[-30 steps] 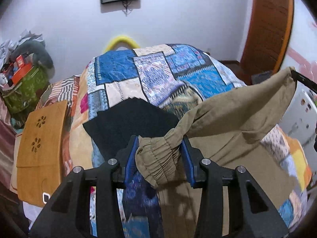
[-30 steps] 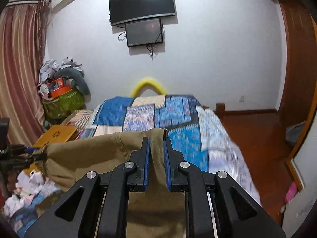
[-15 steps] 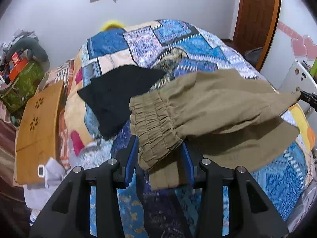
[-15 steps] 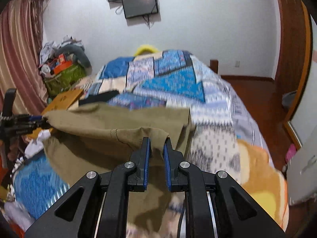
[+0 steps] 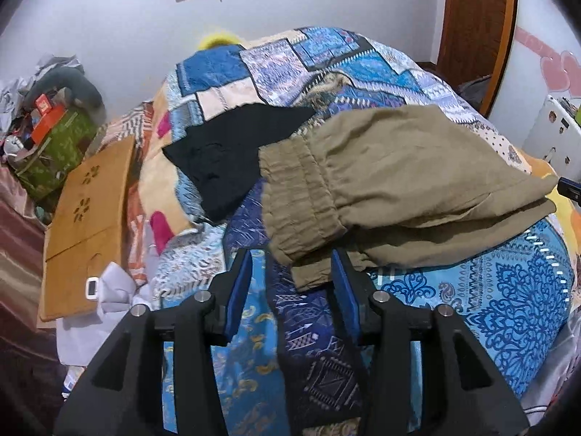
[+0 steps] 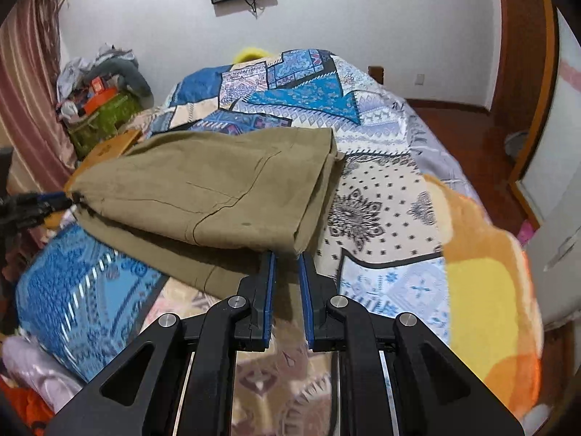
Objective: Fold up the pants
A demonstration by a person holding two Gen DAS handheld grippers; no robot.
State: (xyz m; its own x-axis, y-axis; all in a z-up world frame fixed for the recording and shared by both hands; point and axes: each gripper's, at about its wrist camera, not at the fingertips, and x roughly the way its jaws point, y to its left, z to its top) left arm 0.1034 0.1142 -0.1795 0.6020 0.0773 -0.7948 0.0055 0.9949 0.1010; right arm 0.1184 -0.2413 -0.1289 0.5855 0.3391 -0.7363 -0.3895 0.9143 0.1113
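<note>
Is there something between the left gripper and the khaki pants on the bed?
Nothing visible. The left gripper is open, with the elastic cuff of the khaki pants lying between its fingers on the quilt.
</note>
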